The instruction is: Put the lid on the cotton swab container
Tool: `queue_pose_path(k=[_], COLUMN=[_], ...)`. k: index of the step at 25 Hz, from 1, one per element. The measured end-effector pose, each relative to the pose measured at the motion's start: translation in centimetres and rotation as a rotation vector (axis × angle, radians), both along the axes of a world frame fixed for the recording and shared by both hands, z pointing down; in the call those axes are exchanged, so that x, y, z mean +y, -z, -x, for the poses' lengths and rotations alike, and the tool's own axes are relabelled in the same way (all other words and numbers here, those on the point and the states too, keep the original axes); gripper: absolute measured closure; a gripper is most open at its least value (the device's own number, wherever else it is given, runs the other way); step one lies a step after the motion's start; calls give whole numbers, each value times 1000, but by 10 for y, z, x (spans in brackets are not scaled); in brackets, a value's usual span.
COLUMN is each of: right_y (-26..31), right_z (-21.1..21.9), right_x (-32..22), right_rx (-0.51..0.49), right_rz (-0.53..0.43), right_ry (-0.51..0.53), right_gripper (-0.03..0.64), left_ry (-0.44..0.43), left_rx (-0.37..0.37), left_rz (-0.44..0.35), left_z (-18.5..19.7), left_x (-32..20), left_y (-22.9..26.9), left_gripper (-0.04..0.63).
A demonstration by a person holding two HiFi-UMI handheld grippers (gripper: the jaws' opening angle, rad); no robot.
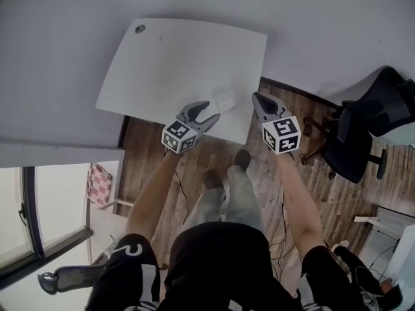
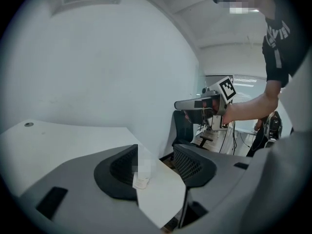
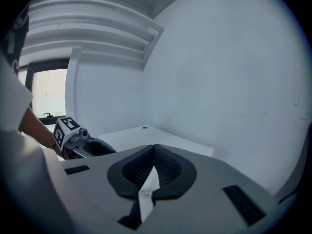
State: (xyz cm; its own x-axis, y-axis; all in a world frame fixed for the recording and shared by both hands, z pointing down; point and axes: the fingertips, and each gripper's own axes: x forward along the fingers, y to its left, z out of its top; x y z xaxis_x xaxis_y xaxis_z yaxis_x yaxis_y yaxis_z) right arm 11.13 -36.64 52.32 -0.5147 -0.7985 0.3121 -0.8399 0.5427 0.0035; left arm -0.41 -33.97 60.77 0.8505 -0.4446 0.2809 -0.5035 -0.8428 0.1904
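A small pale cotton swab container [image 1: 226, 100] stands on the white table [image 1: 175, 63], close to its front edge. I cannot tell whether a lid is on it. My left gripper [image 1: 211, 111] hovers just left of the container, open, with nothing held. In the left gripper view the container [image 2: 142, 173] shows beyond the wide-apart jaws of that gripper [image 2: 156, 148], apart from both pads. My right gripper [image 1: 257, 97] hangs off the table's right front corner, shut and empty. In the right gripper view the container [image 3: 146, 192] peeks out below the closed jaws of that gripper [image 3: 155, 146].
A cable hole [image 1: 139, 28] sits at the table's far left corner. A grey wall runs behind the table. A black office chair [image 1: 363, 131] stands on the wooden floor [image 1: 149, 148] to the right. The person's legs [image 1: 224, 193] are below the table's front edge.
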Motion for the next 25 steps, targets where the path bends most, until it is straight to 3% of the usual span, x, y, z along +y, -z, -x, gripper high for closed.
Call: queue_pose_path(k=[9,15,25], right_y=[-29,-49,-72], right_z=[4,10,19], right_x=[-11,-24,-43], right_rx=[-32,-17,-14], right_rz=[6,2,15], right_ry=[5,37,67], right_gripper=[603,603,603], left_ry=[-50,-57,-108], left_rx=[-62,-164,-189], left_rz=[44,50,32], left_z=[-14,-20,-36], left_x=[-7,-20,-30], left_y=[-64,-100,-117], left_gripper=[331,322,334])
